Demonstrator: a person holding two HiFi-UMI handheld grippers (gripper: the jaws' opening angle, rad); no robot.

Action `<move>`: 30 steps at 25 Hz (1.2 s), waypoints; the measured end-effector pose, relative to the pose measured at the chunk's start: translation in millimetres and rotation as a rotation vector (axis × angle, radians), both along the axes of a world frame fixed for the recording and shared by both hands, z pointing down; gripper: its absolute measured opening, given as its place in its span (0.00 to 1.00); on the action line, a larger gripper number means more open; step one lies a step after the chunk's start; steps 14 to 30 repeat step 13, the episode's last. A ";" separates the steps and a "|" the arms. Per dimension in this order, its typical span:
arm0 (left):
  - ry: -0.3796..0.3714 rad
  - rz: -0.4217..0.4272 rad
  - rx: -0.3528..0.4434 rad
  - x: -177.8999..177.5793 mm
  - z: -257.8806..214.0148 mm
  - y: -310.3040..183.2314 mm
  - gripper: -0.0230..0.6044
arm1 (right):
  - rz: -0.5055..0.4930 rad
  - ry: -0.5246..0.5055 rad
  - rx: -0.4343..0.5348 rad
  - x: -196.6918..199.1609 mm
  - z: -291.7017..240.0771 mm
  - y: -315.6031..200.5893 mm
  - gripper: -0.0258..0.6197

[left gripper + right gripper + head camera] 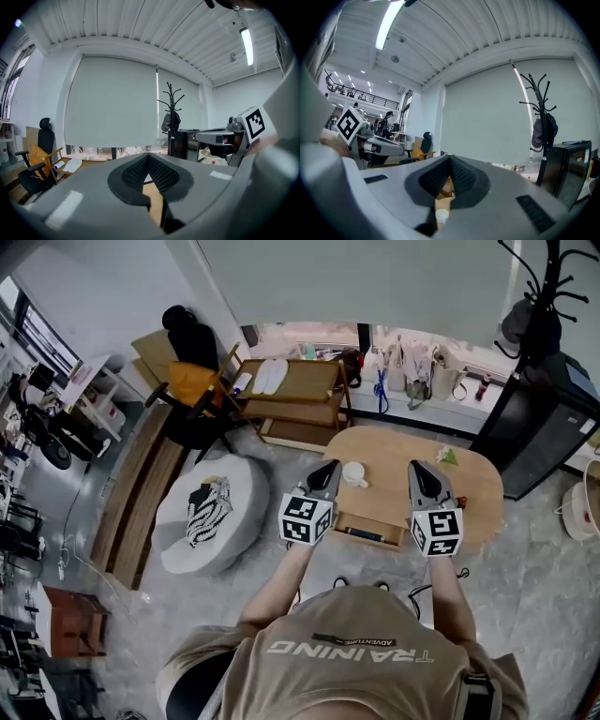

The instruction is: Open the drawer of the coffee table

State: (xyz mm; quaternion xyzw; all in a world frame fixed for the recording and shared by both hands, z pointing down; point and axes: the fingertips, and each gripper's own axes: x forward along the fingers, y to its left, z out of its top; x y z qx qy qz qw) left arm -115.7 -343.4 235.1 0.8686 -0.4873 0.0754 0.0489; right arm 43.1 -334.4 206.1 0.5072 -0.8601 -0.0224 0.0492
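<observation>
Left gripper [329, 468]: my jaws are pressed together with nothing between them; in the left gripper view the ribbed pads meet at the tip.
Right gripper [418, 468]: the jaws are pressed together too and hold nothing; through the slit under the pads I see only a strip of tabletop and a cup.
Coffee table [473, 486]: oval, light wood, straight in front of me, with both grippers held above its near half.
Drawer [367, 523]: it juts out of the table's near edge toward me, already pulled partly open, its wooden inside in view and a dark flat item [364, 533] lying in it.
Drawer against my tools: it sits between the two grippers in the head view and lower down than both; neither gripper touches it.
Cup [354, 474]: white, standing on the tabletop just beside the left gripper's tip, on the side toward the right gripper.
Pouf [178, 521]: round and grey, on the floor to the left of the table, well apart from the left gripper.
Coat stand [547, 289]: black, beyond the table on the right.
</observation>
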 end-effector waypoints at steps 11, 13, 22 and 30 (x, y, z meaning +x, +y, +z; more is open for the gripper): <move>0.003 0.026 0.014 -2.9 -4.3 -5.9 0.05 | -0.022 0.010 0.042 -11.8 -15.6 -8.0 0.04; 0.006 0.025 0.021 -3.7 -7.8 -9.9 0.05 | -0.031 0.015 0.052 -15.7 -18.4 -9.8 0.04; 0.006 0.025 0.021 -3.7 -7.8 -9.9 0.05 | -0.031 0.015 0.052 -15.7 -18.4 -9.8 0.04; 0.006 0.025 0.021 -3.7 -7.8 -9.9 0.05 | -0.031 0.015 0.052 -15.7 -18.4 -9.8 0.04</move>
